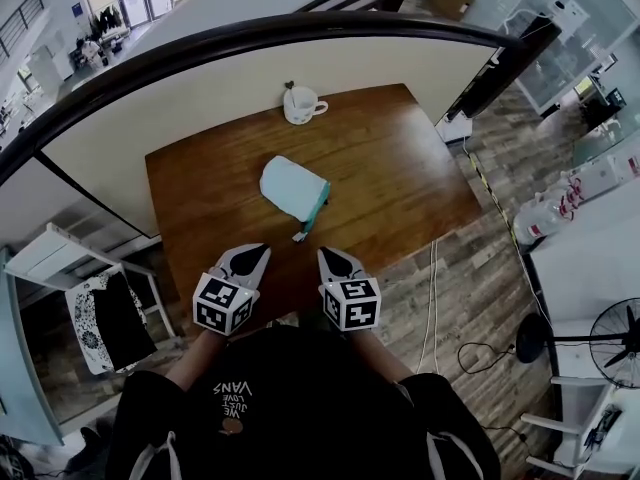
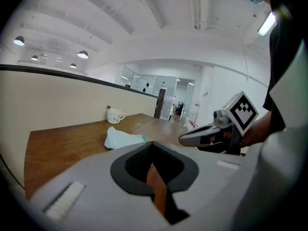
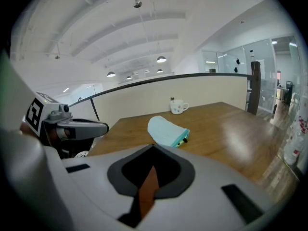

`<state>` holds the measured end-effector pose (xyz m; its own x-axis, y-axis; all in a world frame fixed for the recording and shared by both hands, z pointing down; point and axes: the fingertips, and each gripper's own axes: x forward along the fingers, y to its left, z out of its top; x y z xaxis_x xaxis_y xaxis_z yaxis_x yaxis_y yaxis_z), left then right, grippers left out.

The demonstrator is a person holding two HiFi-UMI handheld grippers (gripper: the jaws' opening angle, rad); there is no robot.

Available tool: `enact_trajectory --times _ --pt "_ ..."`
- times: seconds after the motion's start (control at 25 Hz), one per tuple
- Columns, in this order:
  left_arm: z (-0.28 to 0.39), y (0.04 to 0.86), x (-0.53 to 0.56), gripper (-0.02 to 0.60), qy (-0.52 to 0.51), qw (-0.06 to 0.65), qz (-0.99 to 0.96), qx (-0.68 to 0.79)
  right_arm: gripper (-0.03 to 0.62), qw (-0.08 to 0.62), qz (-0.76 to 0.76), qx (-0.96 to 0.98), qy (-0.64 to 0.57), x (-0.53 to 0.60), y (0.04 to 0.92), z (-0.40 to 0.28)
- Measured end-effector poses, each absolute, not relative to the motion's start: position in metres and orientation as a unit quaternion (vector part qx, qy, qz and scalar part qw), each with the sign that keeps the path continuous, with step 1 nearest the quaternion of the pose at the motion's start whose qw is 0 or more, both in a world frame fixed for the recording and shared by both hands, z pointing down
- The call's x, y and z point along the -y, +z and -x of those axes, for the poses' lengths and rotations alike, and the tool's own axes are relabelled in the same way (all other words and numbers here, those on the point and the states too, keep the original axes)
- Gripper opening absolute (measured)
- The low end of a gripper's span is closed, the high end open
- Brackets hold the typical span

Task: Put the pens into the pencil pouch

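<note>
A pale blue pencil pouch (image 1: 293, 189) lies in the middle of the wooden table (image 1: 400, 158), its teal zip end toward me; it also shows as the pouch (image 2: 122, 139) and the pouch (image 3: 166, 131). A dark pen tip pokes out at its open end (image 3: 184, 140). My left gripper (image 1: 258, 255) and right gripper (image 1: 326, 256) hover side by side over the table's near edge, short of the pouch. Both are shut with nothing between their jaws.
A white mug (image 1: 301, 105) stands at the table's far edge by the cream partition wall. A white rack (image 1: 60, 268) stands left of the table. A cable runs on the wood floor at the right, and a fan (image 1: 612, 340) stands further right.
</note>
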<state>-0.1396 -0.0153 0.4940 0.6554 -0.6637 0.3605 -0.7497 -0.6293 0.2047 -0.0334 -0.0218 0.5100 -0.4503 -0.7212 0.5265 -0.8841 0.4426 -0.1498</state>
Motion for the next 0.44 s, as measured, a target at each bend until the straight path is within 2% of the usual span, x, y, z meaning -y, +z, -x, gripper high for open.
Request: enact_trajectory --times 0.44 --pt "0.1396 0.4944 0.0205 0.012 0.134 0.168 -0.889 0.405 0.012 0.197 -0.481 0.829 0.205 0.0242 0.5083 0.0353"
